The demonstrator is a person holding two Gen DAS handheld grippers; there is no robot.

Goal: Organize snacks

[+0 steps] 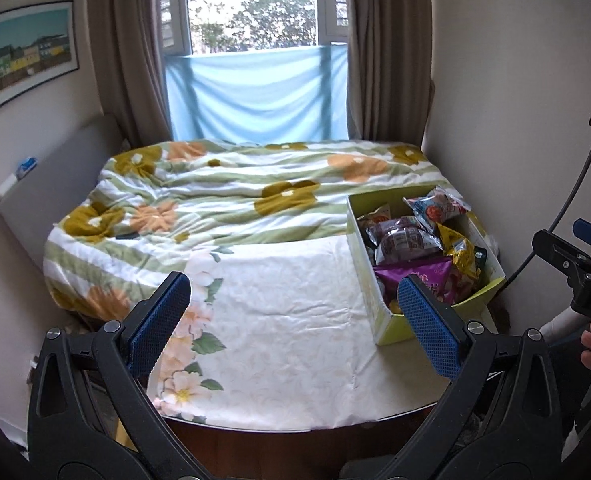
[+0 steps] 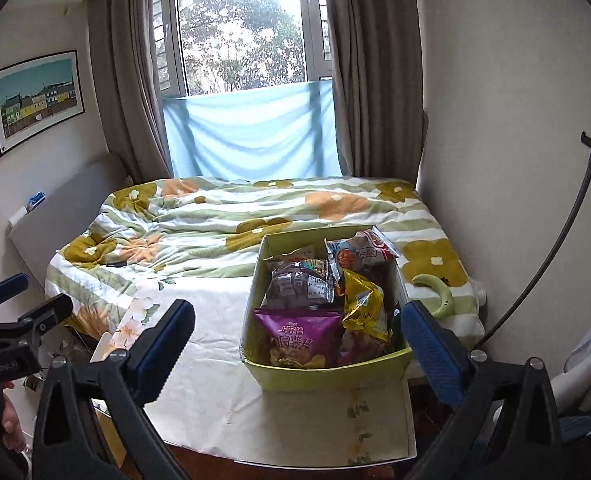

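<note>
A light green box [image 2: 327,376] stands on the white flowered sheet at the near end of the bed, filled with several snack bags. Among them are a purple bag [image 2: 295,336], a yellow bag [image 2: 361,304], a dark purple pack [image 2: 295,284] and a white-red pack [image 2: 359,252]. The same box [image 1: 365,276] sits at the right in the left wrist view. My left gripper [image 1: 291,320] is open, held back from the bed with nothing between its blue pads. My right gripper [image 2: 299,344] is open too, its pads wide on either side of the box front, not touching it.
A bed with a flowered quilt [image 2: 223,220] fills the room up to a window with brown curtains. A pale green curved object [image 2: 435,292] lies right of the box. A black cable [image 2: 543,260] runs along the right wall. A grey headboard [image 1: 55,184] stands left.
</note>
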